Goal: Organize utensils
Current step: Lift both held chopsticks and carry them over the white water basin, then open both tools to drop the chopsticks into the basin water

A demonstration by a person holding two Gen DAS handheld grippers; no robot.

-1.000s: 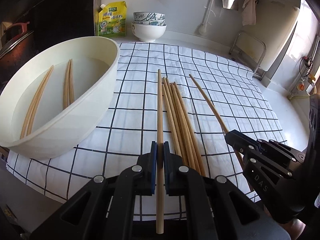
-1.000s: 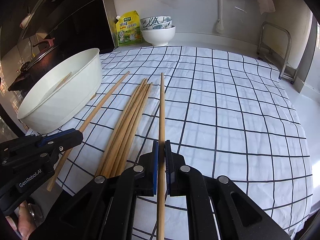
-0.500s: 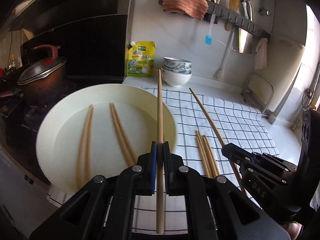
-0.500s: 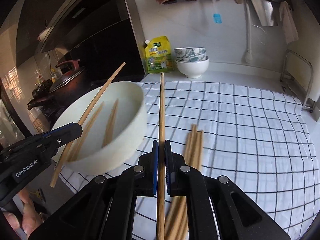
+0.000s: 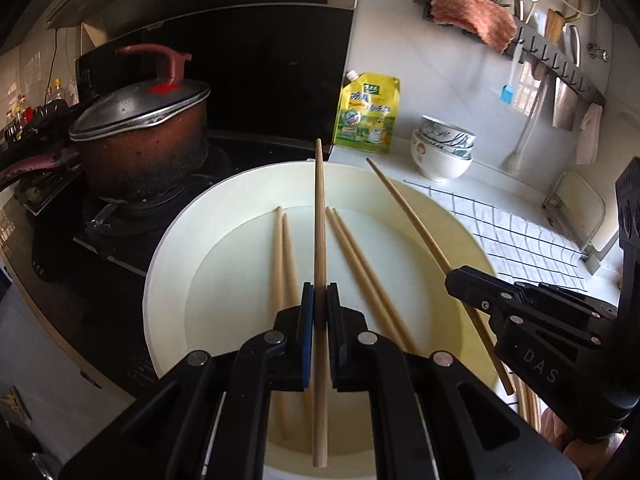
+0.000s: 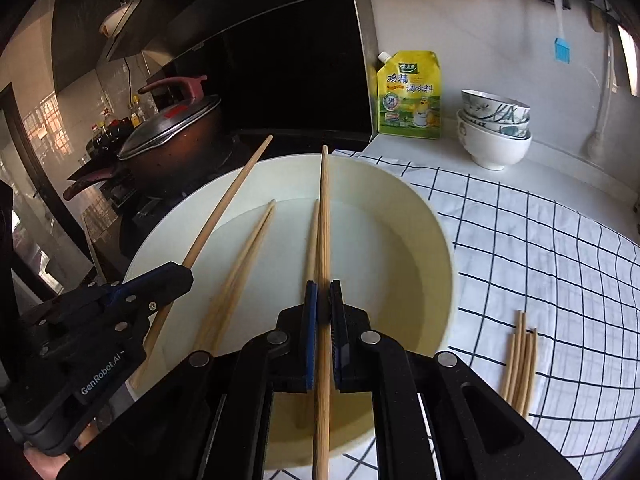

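A cream basin [image 5: 168,264] on the surface holds two chopstick pairs [image 5: 360,268]. Above it, the left claw [image 5: 320,312] clamps one chopstick [image 5: 319,220] and the right claw [image 6: 323,308] another chopstick [image 6: 324,216], each pointing forward. A chopstick bundle [image 6: 520,364] lies on the checked cloth [image 6: 560,248].

White counter [image 6: 560,168] carries a checked cloth [image 6: 540,240] (bowl and chopsticks atop).

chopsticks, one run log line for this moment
left gripper: shut on chopstick | right gripper: shut on chopstick | both over bowl
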